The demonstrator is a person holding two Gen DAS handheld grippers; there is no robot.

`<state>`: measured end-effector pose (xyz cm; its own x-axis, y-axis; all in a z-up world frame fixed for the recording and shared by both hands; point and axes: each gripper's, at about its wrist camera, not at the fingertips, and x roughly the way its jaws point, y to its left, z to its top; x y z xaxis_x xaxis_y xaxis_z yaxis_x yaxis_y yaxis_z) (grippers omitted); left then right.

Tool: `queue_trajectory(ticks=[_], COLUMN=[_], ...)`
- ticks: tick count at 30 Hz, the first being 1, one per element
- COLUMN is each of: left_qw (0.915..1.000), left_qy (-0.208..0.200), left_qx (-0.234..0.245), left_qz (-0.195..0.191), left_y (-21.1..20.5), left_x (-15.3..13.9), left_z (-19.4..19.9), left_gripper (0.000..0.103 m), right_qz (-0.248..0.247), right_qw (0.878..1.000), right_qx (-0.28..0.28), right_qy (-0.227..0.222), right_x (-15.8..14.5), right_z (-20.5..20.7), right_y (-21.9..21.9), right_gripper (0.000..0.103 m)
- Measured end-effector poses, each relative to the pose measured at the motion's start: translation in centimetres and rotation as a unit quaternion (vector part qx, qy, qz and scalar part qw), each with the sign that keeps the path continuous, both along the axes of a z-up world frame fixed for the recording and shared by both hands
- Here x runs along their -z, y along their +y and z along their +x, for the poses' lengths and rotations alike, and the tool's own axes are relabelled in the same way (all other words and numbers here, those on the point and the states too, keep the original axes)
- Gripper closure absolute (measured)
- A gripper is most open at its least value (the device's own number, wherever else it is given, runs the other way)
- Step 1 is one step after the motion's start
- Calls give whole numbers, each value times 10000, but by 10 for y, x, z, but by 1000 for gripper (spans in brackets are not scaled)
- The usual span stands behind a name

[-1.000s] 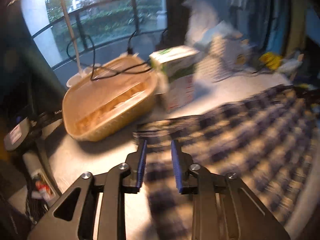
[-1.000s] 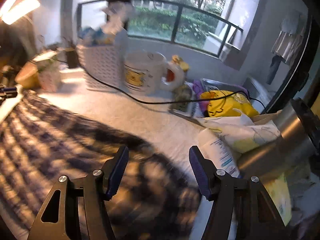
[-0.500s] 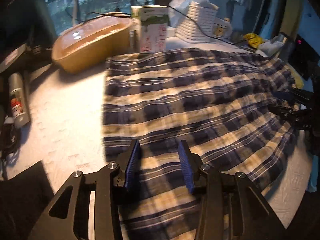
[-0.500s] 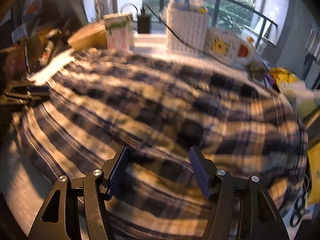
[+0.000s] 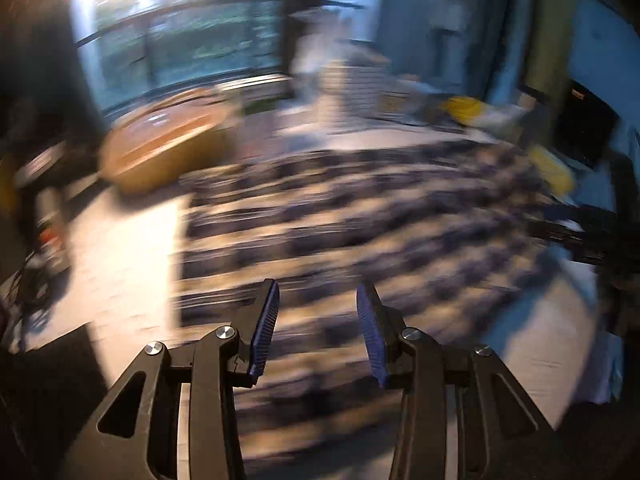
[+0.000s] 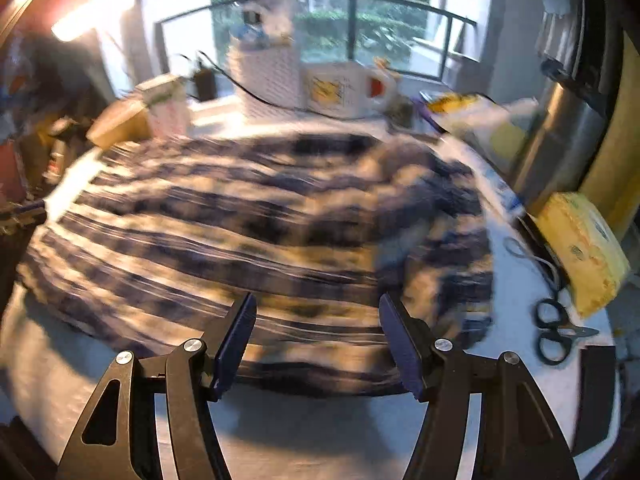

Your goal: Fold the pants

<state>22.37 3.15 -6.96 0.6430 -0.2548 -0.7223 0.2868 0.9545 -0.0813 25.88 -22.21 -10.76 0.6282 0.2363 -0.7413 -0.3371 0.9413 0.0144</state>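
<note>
Plaid cloth, dark blue and cream, is covering most of the pale bench (image 6: 120,412): these are the pants (image 6: 248,232), lying flat and spread wide, already doubled over as far as the motion blur allows a judgement. In the right wrist view their long axis is running from 9 o'clock to 3 o'clock across the frame, with the near hem sitting at about 12 o'clock from the right hand-held gripper (image 6: 316,344) and just beyond its blue pads. In the left wrist view the same pants (image 5: 360,216) are filling the field from 12 o'clock round to 3 o'clock of the left hand-held gripper (image 5: 318,330), which is hanging directly over the fabric.

The left hand-held gripper is standing parted with nothing pinched; its jaws have just been opening, and cloth is lying below them, not between the pads. The right hand-held gripper is likewise released, jaws wide apart, with only bare bench and hem showing in the gap.

Smaller bystanders are sitting clear of the work: a white woven basket (image 6: 268,72) at 12 o'clock and black scissors (image 6: 554,334) at 3 o'clock in the right wrist view.

Judgement: each hand-held gripper is nearest its own end of the near hem, so the next fold probably calls for a paired grasp there.
</note>
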Motion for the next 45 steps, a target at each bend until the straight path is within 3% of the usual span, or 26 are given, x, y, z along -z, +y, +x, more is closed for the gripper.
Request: queue_trajectory(ticks=[2,6,9,14,23,28,32,35,39,45], left_qw=[9997,9991,9981,9986,9983,9981,9987,9983,9983,9980], left_qy=[84,389,572,470,410,447,218,162,24,-147], left_qx=[240,168,53,-31,-111,-139,-317,-461,-387,31], left_qz=[-14,-23,220,247,393,392,345,325,433,616], left_y=[-29,-57,-64,-62,-55,-45,-29,-19,-22,-50], left_x=[8,29,47,51,52,43,27,20,9,-2], left_z=[0,6,3,-14,-32,-42,-46,-37,-18,25], left_gripper=[63,63,63,60,48,48,48,48,48,48], right_qz=[175,258,259,-77,-308,-282,-221,-76,370,657], right_qw=[9991,9947,9919,9909,9914,9931,9957,9983,9993,9977], right_qx=[-389,-992,-1230,-1314,-1259,-1116,-836,-445,-54,-56], right_qy=[-16,54,175,293,193,212,336,363,67,-161], right_x=[-3,4,16,35,38,36,35,31,12,-2], right_z=[-6,-16,-18,-23,-38,-48,-55,-57,-54,-28], right_y=[20,58,77,78,60,38,12,-11,-33,-21], right_gripper=[36,36,36,33,32,32,31,30,30,30])
